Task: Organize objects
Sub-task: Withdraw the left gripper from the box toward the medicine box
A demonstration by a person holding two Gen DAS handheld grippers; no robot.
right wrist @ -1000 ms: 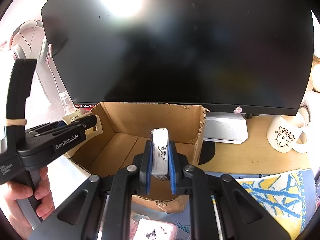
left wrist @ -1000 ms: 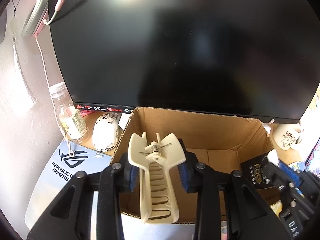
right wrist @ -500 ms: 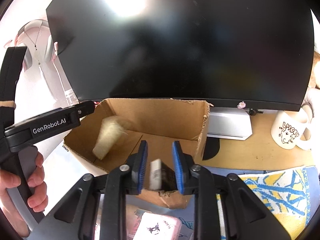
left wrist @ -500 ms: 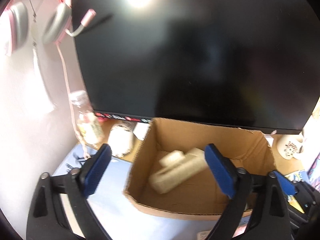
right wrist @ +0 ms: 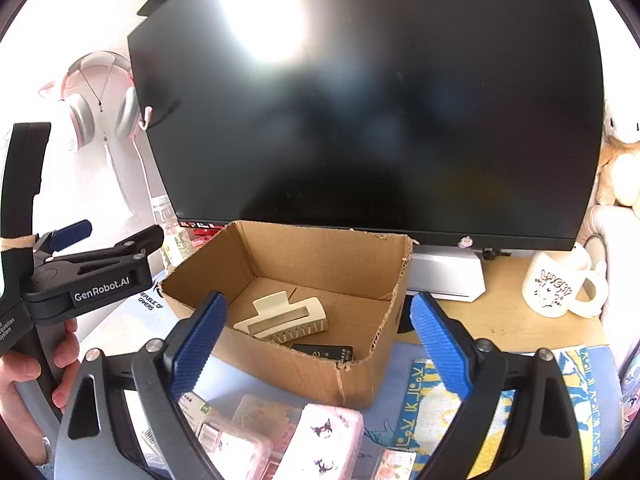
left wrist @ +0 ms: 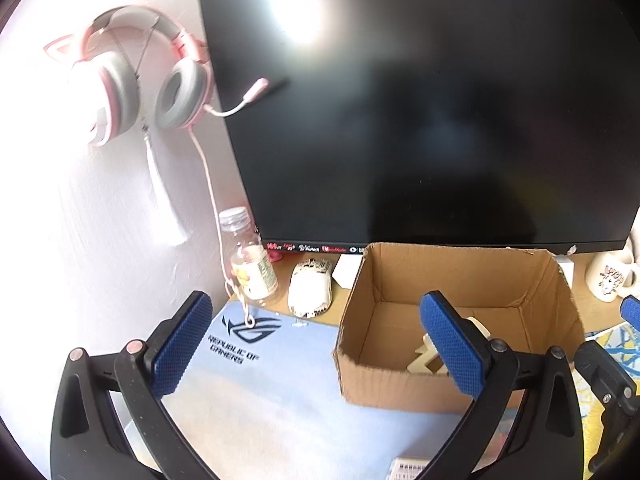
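Note:
An open cardboard box [right wrist: 332, 258] [left wrist: 464, 276] stands on the desk under the monitor. Inside it lie a cream hair claw clip [right wrist: 286, 318], partly seen in the left wrist view [left wrist: 426, 354], and a small black box [right wrist: 324, 352]. My left gripper [left wrist: 316, 340] is open and empty, above the blue mat, left of the box; it also shows at the left of the right wrist view [right wrist: 100, 276]. My right gripper [right wrist: 318, 340] is open and empty, above the box's front edge.
A black monitor [right wrist: 368, 100] fills the back. Pink headphones [left wrist: 132, 96] hang on the wall. A small bottle [left wrist: 250, 260] and a patterned mouse [left wrist: 310, 288] sit left of the box. A white mug [right wrist: 558, 290] stands right. Pink packets [right wrist: 320, 440] lie in front.
Both grippers opened and let go: the hair clip and the small box dropped into the cardboard box. Both grippers then drew back, the left one shifting leftward.

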